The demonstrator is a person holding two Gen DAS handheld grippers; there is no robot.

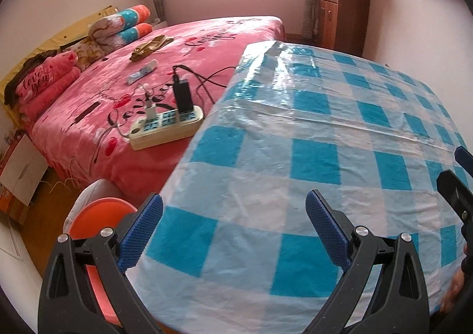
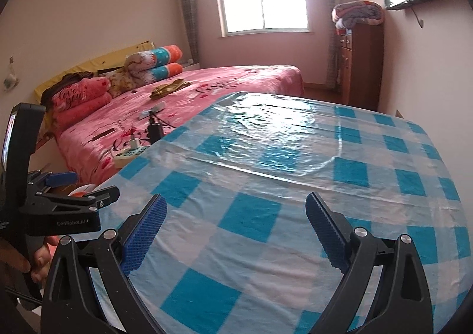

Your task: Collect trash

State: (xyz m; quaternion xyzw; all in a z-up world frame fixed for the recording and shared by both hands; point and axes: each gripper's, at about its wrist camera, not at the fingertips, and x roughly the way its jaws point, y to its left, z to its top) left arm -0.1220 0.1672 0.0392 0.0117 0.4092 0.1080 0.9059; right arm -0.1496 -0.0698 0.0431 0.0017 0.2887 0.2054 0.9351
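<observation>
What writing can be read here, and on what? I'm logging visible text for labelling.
"Love you": pink pillow at the head of the bed.
"GenRobot.AI": body of the left gripper, in the right wrist view.
Script on the pink bedspread: begins "Love", rest unreadable.
Power strip markings: too small.

Directly ahead of and beneath the open fingers spreads a round table draped in a blue-and-white checked cloth under a clear, wrinkled plastic sheet (image 1: 340, 127); its far half shines with glare. Off to the left of the tool and farther out stands a bed with a pink patterned blanket (image 1: 212, 35). On the blanket, nearest the table's edge, lies a cream power strip with a black adapter plugged in (image 1: 165, 124); farther out lies a crumpled olive-gold cloth (image 1: 149, 47), and at the far left are stacked pink pillows (image 1: 47, 80).
</observation>
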